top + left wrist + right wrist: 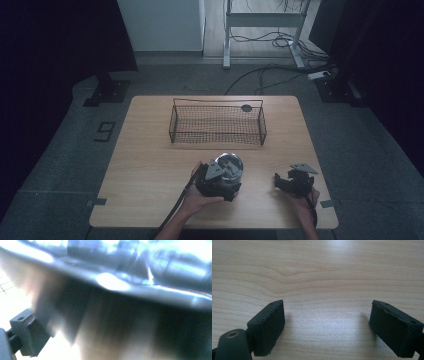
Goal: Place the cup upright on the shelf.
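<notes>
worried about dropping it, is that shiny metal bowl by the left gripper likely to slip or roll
Probably slippery: the metal bowl looks polished, with bright glare in the left gripper view. Being round, it could roll or spin if tipped. It looks thin-walled, so likely light and stiff.

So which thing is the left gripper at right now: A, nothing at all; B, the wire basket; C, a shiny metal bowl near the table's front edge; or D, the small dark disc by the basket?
C: in the high view the left gripper sits at the shiny metal bowl, well short of the wire basket.
</notes>
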